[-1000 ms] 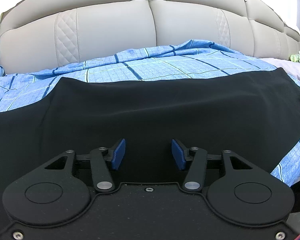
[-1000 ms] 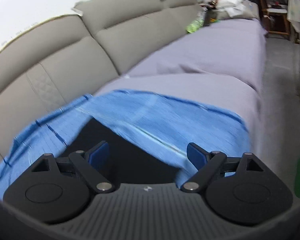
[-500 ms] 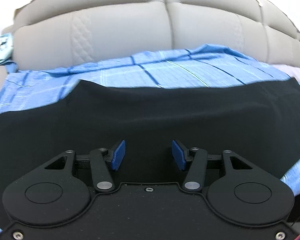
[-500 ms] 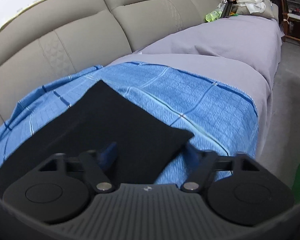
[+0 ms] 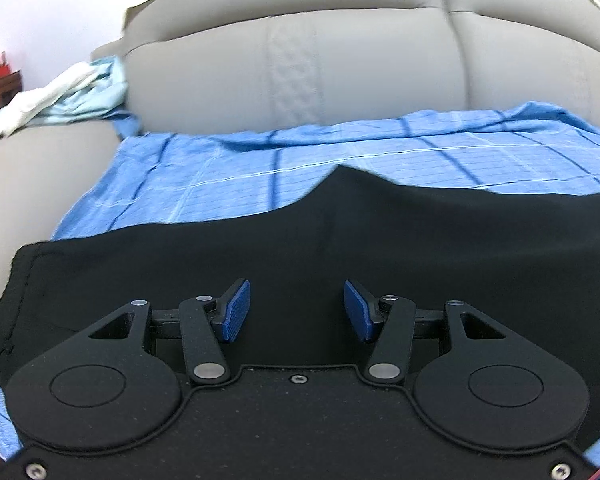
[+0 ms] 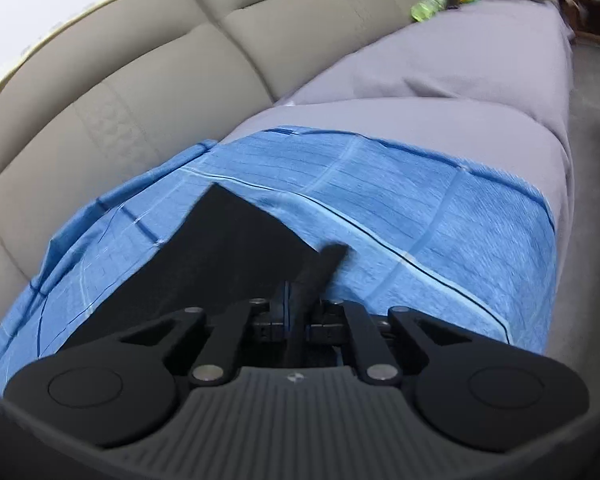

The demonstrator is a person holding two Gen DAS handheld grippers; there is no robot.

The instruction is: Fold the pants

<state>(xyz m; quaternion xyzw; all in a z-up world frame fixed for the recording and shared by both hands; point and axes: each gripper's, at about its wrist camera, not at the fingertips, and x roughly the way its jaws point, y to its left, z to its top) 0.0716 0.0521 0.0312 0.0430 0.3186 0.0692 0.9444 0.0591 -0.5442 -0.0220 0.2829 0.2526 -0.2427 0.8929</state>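
black pants [image 5: 380, 240] on blue checked sheet [image 5: 228, 184] over grey sofa [image 5: 340, 60]

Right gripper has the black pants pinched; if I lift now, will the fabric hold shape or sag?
The black pants will likely sag: a limp strip droops from the shut right gripper. They probably slide easily over the blue checked sheet, lying smooth and thin.

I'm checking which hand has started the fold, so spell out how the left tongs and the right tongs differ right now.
The left tongs stand wide open with nothing between them; the right tongs are shut on a pinched strip of the black pants. The left tongs hover over flat fabric of the pants, whereas the right tongs grip at an edge near the blue sheet. Both have blue pads and point toward the sofa.
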